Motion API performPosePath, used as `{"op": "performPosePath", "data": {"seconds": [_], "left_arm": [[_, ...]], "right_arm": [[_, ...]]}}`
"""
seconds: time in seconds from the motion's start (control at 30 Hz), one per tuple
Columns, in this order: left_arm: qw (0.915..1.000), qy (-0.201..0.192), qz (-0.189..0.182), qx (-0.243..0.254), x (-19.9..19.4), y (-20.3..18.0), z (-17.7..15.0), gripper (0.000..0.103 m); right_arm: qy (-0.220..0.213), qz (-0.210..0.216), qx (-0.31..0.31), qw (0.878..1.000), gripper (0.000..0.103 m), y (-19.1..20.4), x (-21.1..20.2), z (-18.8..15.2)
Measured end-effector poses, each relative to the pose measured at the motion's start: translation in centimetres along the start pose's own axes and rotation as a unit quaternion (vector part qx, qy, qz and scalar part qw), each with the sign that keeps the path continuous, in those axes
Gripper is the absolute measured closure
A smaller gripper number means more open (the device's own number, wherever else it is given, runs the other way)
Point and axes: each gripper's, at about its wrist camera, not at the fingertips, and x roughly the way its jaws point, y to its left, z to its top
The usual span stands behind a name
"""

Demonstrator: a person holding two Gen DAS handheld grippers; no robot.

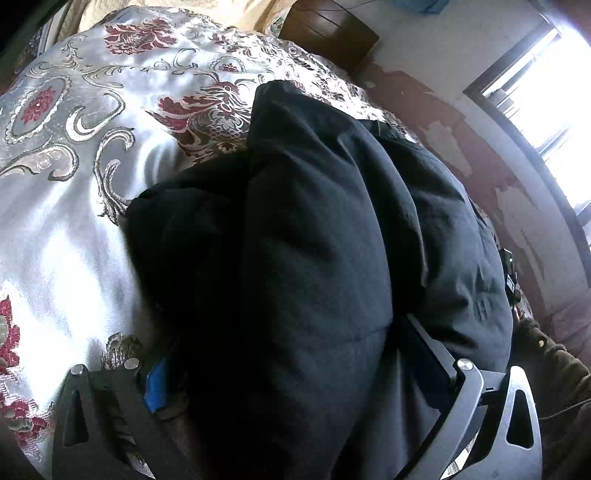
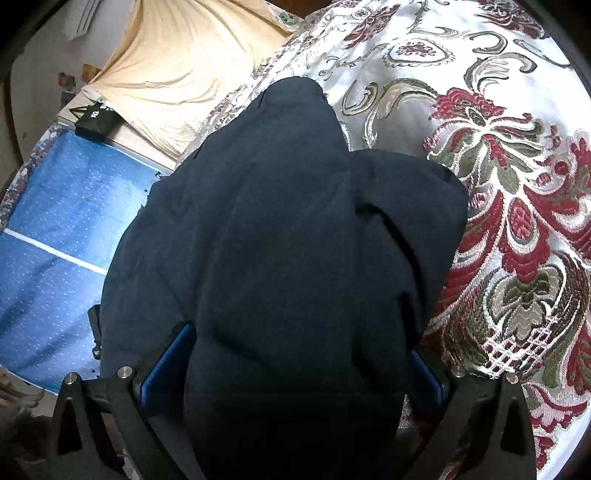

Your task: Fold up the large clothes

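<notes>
A bulky, padded dark navy jacket (image 1: 314, 221) lies bunched on a bed with a white, red and green floral bedspread (image 1: 74, 184). My left gripper (image 1: 295, 354) is clamped on a thick fold of it, and the fabric fills the gap between the blue-padded fingers (image 1: 155, 384). In the right wrist view the same jacket (image 2: 295, 221) bulges up between the fingers (image 2: 162, 369) of my right gripper (image 2: 295, 350), which is also shut on a thick fold. The cloth hides the fingertips of both grippers. The bedspread (image 2: 517, 184) spreads out to the right.
A bright window (image 1: 546, 110) and a peeling wall stand beyond the bed, with dark wooden furniture (image 1: 328, 33) at the far end. A person's dark sleeve (image 1: 546, 354) shows at right. A blue dotted cloth (image 2: 55, 221), a yellow cloth (image 2: 177, 66) and a black box (image 2: 96, 118) lie left of the jacket.
</notes>
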Motion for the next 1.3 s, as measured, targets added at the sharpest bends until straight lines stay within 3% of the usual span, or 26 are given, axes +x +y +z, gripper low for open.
{"op": "performPosePath", "data": {"seconds": [0.4, 0.43, 0.47, 0.5, 0.57, 0.63, 0.7, 0.8, 0.87, 1.03, 1.3], "left_arm": [[0.9998, 0.003, -0.020, -0.010, -0.2, 0.4, -0.1, 0.001], [0.9997, 0.008, -0.017, -0.013, -0.2, 0.3, 0.0, 0.002], [0.9996, 0.014, -0.017, -0.016, -0.3, 0.1, 0.1, 0.003], [0.9995, 0.022, -0.014, -0.019, -0.4, -0.1, 0.2, 0.009], [0.9990, 0.029, -0.015, -0.032, -0.9, -0.5, 0.6, 0.031], [0.9982, 0.023, -0.008, -0.054, -2.1, -1.0, 0.9, 0.059], [0.9977, 0.019, 0.006, -0.065, -3.2, -2.1, 1.1, 0.072], [0.9963, 0.024, 0.069, -0.045, -4.7, -4.9, 1.7, 0.084], [0.9950, 0.025, 0.093, -0.028, -6.2, -6.9, 2.0, 0.087], [0.9942, 0.009, 0.107, 0.008, -11.6, -10.3, 1.6, 0.087], [0.9906, 0.006, 0.134, 0.027, -17.3, -12.5, -3.9, 0.088]], "right_arm": [[0.000, -0.082, 0.024, 0.996, 0.000, 2.8, 0.3, -0.1], [-0.002, -0.087, 0.027, 0.996, 0.002, 2.9, 0.1, -0.2], [-0.005, -0.091, 0.025, 0.996, 0.011, 3.3, -0.1, -0.4], [-0.009, -0.096, 0.020, 0.995, 0.017, 3.8, -0.4, -0.6], [-0.010, -0.102, 0.020, 0.995, 0.042, 4.9, -0.9, -0.9], [-0.019, -0.108, 0.027, 0.994, 0.057, 5.7, -1.6, -1.2], [-0.031, -0.113, 0.026, 0.993, 0.068, 6.9, -2.4, -1.4], [-0.046, -0.120, 0.016, 0.992, 0.077, 9.3, -3.6, -1.9], [-0.056, -0.115, 0.012, 0.992, 0.080, 10.6, -4.9, -2.4], [-0.066, -0.106, -0.010, 0.992, 0.081, 15.2, -6.7, -4.2], [-0.065, -0.092, -0.035, 0.993, 0.081, 19.4, -7.7, -9.1]]}}
